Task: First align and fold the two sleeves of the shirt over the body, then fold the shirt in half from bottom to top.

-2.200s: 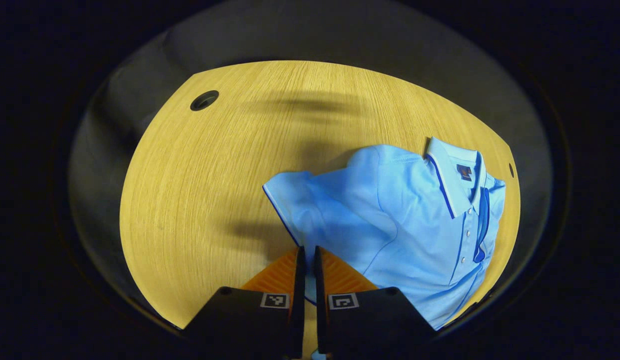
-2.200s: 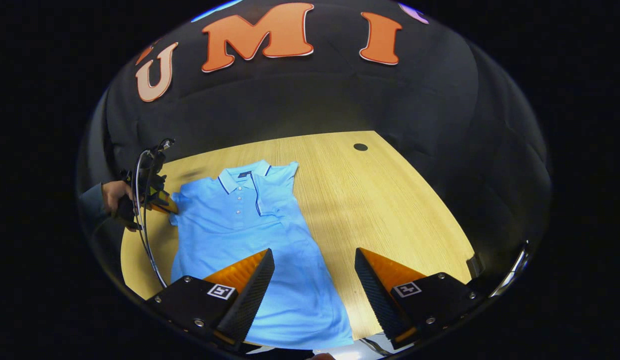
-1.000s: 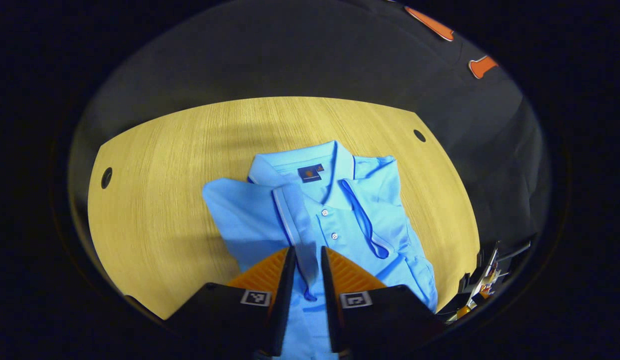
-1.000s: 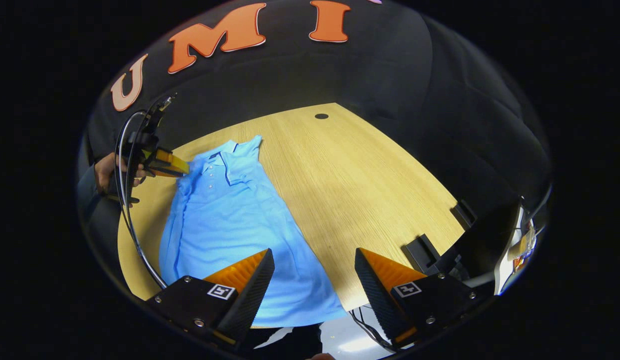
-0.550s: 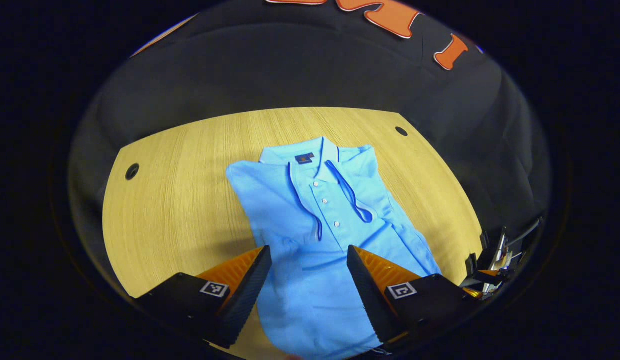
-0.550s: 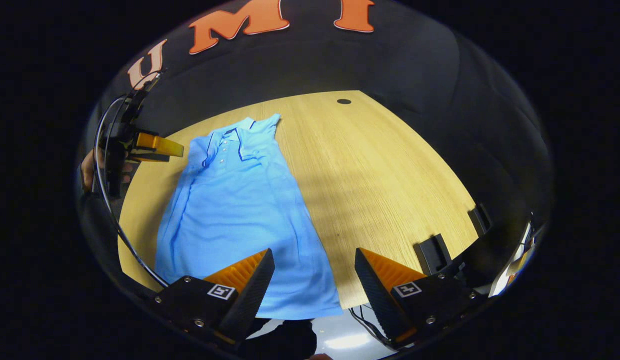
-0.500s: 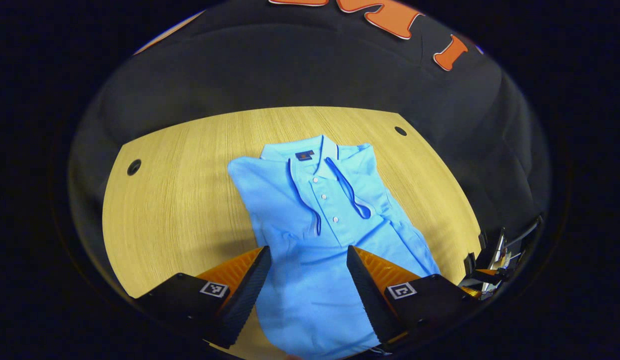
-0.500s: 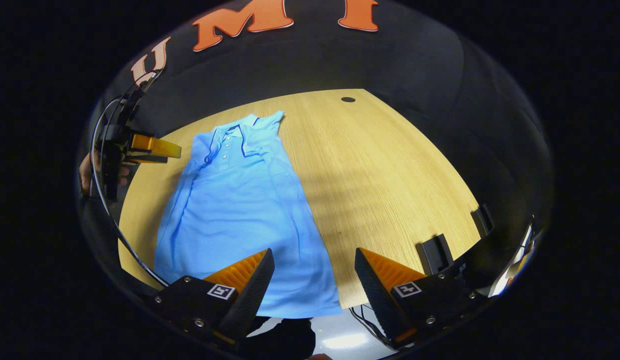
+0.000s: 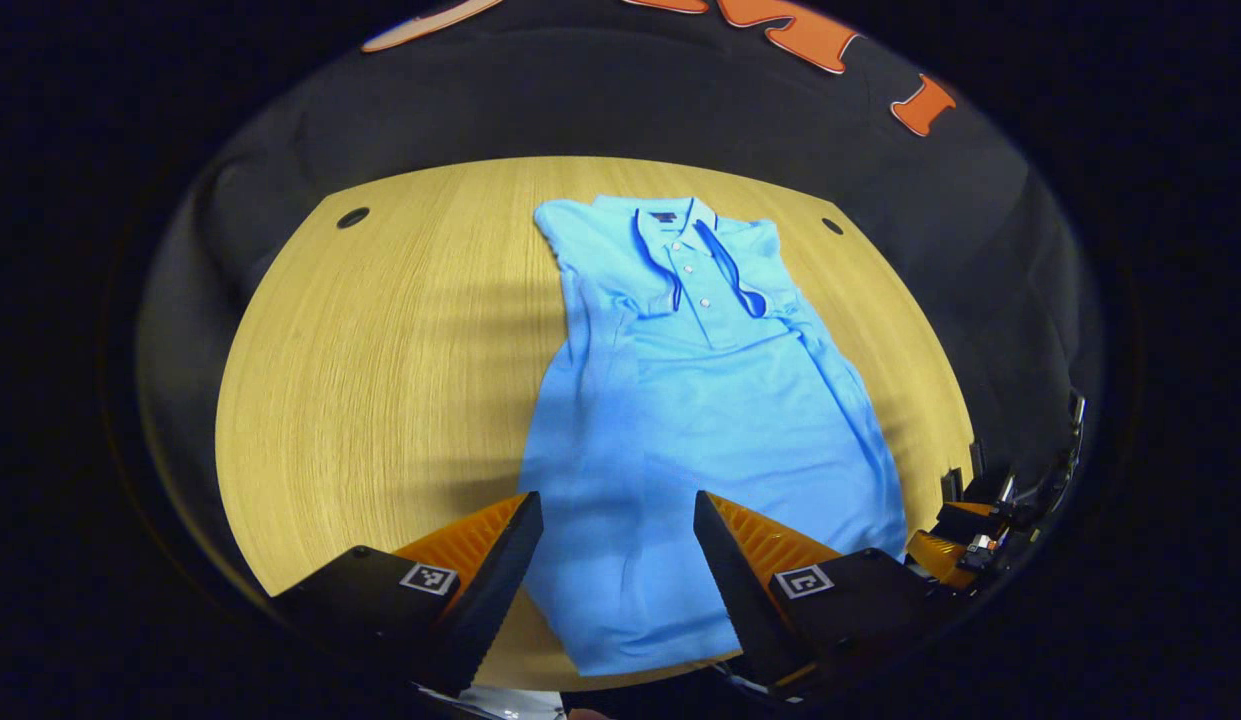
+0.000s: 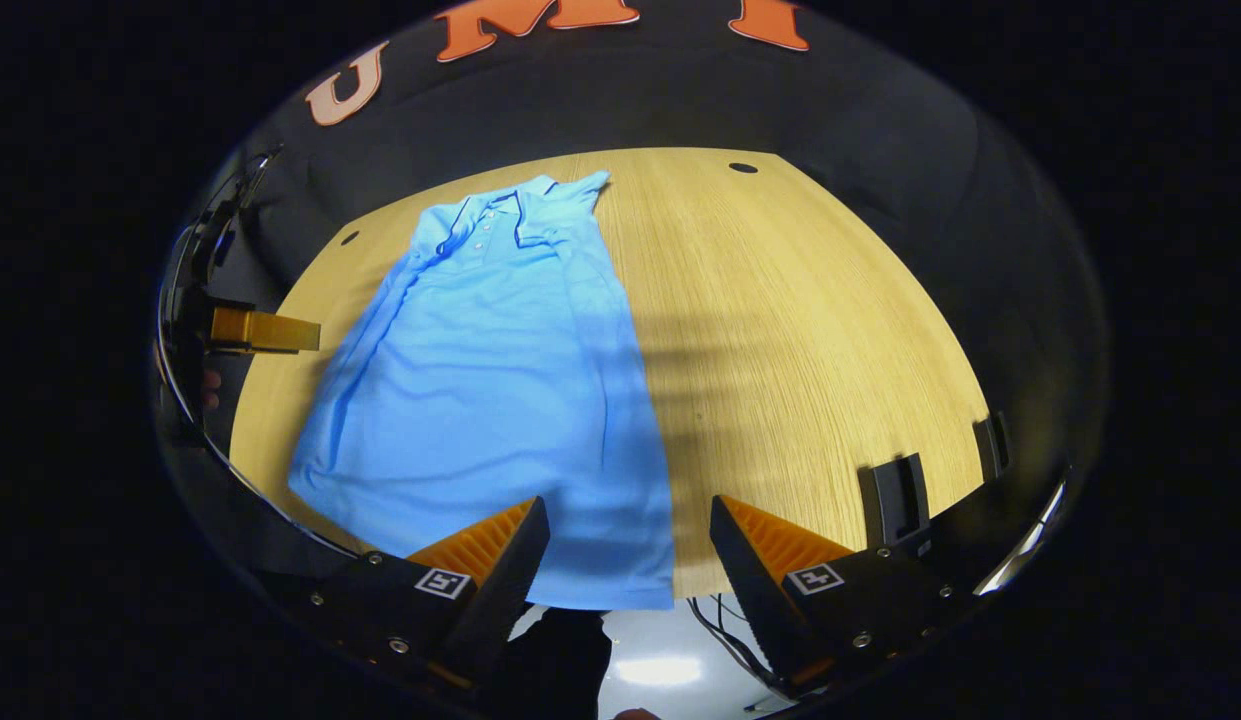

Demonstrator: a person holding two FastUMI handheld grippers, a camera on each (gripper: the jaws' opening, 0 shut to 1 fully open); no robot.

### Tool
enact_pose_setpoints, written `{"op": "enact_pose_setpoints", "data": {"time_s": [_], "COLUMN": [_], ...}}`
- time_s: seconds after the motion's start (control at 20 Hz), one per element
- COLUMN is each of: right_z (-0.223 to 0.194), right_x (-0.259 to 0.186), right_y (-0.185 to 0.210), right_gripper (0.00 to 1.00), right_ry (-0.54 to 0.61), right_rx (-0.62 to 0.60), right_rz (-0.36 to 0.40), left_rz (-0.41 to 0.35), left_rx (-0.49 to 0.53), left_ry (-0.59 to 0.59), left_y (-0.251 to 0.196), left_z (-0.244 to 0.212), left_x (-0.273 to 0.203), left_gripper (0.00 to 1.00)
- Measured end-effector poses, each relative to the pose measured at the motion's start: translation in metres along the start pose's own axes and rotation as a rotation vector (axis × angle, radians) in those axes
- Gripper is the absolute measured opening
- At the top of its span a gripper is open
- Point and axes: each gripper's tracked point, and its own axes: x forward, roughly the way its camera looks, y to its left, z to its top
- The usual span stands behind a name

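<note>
light blue knit cloth, a short-sleeved polo shirt [image 9: 700,400], lies flat and face up on a pale wooden table [image 9: 380,350], collar toward the far edge and hem at the near edge. both sleeves are already folded in over the chest, their dark-trimmed cuffs lying on either side of the button placket, so the body reads as a long narrow panel.

the fabric looks thin, soft and light, and it would likely sag and slide on the smooth wood if lifted from one point. for the bottom-to-top fold the sensible holds are the two hem corners, one for each gripper, pinched through all layers so the folded sides do not fall open.

the left gripper [image 9: 616,545] hovers over the lower part of the shirt with its jaws spread wide and empty. the right gripper [image 10: 630,550] hangs above the hem near the right corner, jaws also spread wide, holding nothing.

about a second ago the left gripper's jaws were pressed close around a sleeve cuff above the chest; since then it has let go and drawn back toward the hem. the right gripper has stayed open and moved closer to the near edge.
</note>
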Motion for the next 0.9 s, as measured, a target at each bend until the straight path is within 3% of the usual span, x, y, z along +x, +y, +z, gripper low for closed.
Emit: {"op": "enact_pose_setpoints", "data": {"time_s": [0.15, 0.5, 0.9], "right_z": [-0.010, -0.036, -0.053], "right_x": [0.004, 0.010, 0.020], "right_y": [-0.003, -0.004, -0.004], "right_gripper": [0.99, 0.99, 0.98], "right_ry": [0.017, 0.075, 0.143], "right_rx": [-0.016, -0.044, -0.043], "right_rz": [0.000, -0.009, -0.025], "left_rz": [0.014, 0.077, 0.160], "left_rx": [-0.046, -0.046, -0.041], "left_ry": [0.030, 0.079, 0.104], "left_y": [0.003, 0.013, 0.021], "left_z": [-0.035, -0.093, -0.122], "left_x": [-0.001, -0.005, 0.004], "left_gripper": [0.99, 1.00, 1.00]}}
